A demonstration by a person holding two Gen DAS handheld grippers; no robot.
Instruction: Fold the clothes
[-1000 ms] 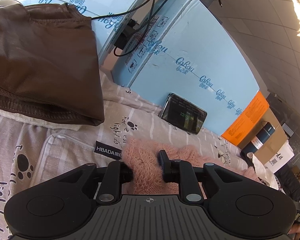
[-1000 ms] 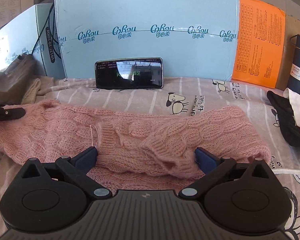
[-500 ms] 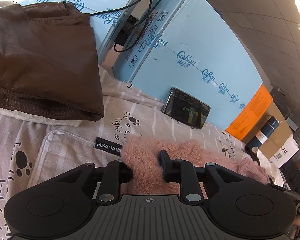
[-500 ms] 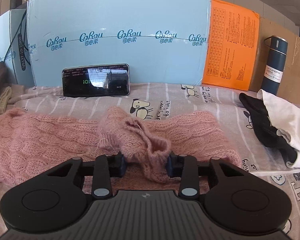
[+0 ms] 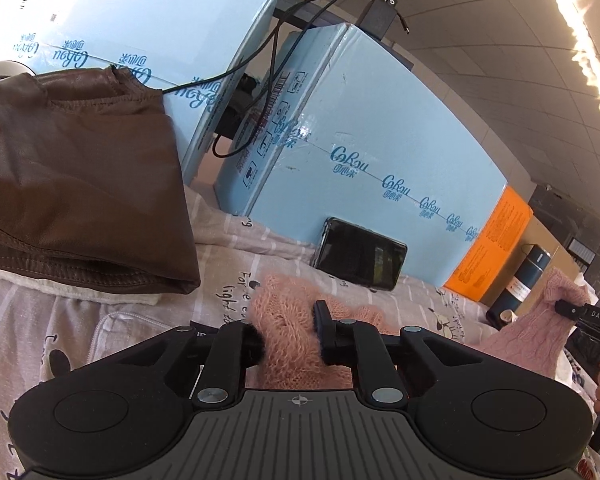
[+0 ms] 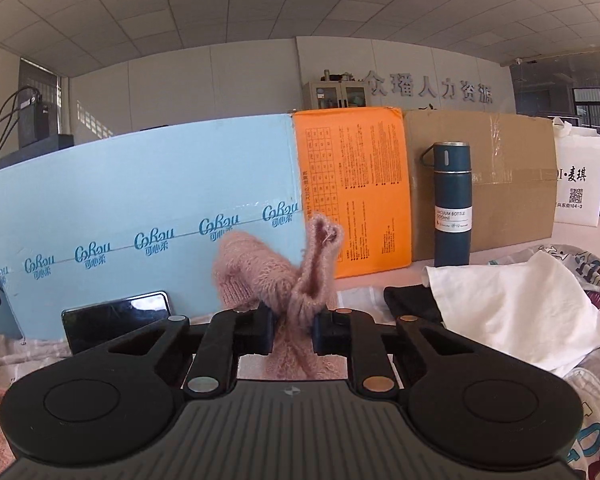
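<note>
A pink knitted sweater (image 5: 288, 332) lies on the patterned bed sheet (image 5: 72, 320). My left gripper (image 5: 288, 332) is shut on one end of it, low over the sheet. My right gripper (image 6: 292, 326) is shut on the other end of the pink sweater (image 6: 260, 276) and holds it lifted in the air. In the left wrist view the right gripper (image 5: 572, 310) shows at the far right, with pink knit (image 5: 532, 336) hanging from it.
A folded brown leather garment (image 5: 72, 184) lies at the left. Blue cartons (image 5: 380, 152) stand behind, with a phone (image 5: 360, 258) leaning on one. An orange board (image 6: 352, 192), a dark flask (image 6: 452, 204) and white and black clothes (image 6: 512, 308) are at the right.
My right gripper closed on the sweater and lifted its end well above the bed. My left gripper kept its grip and rose slightly.
</note>
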